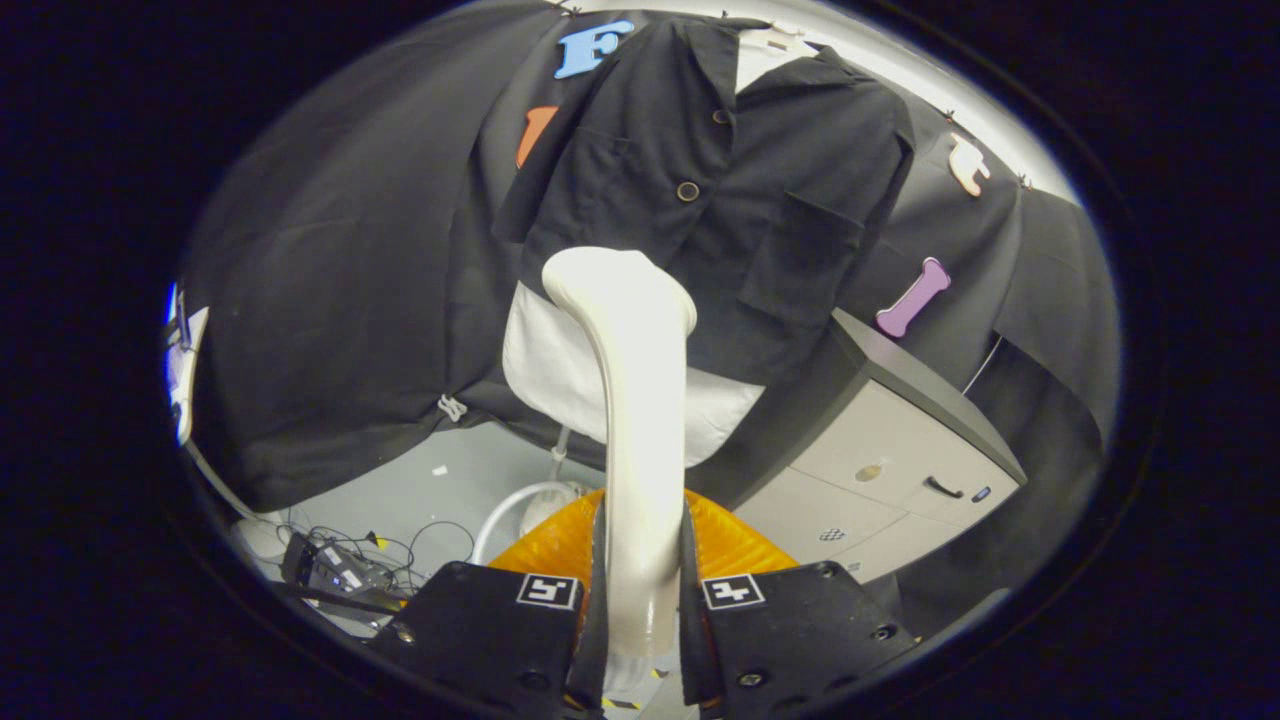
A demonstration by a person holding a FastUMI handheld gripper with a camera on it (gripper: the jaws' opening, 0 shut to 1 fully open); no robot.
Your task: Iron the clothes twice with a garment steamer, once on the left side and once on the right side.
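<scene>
A dark button-up shirt [720, 190] hangs over a white undershirt [560, 370] in front of the booth's black cloth. The cream-white garment steamer [635, 400] rises straight up between my fingers, and my gripper [640, 590] is shut on its handle. The steamer's head [615, 285] stands in front of the shirt's lower hem, near the garment's middle and a little toward its left half. Whether the head touches the fabric cannot be told. A white hose [510, 510] curves down beside the handle.
A grey cabinet [890, 450] with drawers stands to the right of the shirt, tilted in the view. Cables and a small device [335, 565] lie on the light floor at the lower left. An orange ribbed part [545, 545] sits just behind my fingers.
</scene>
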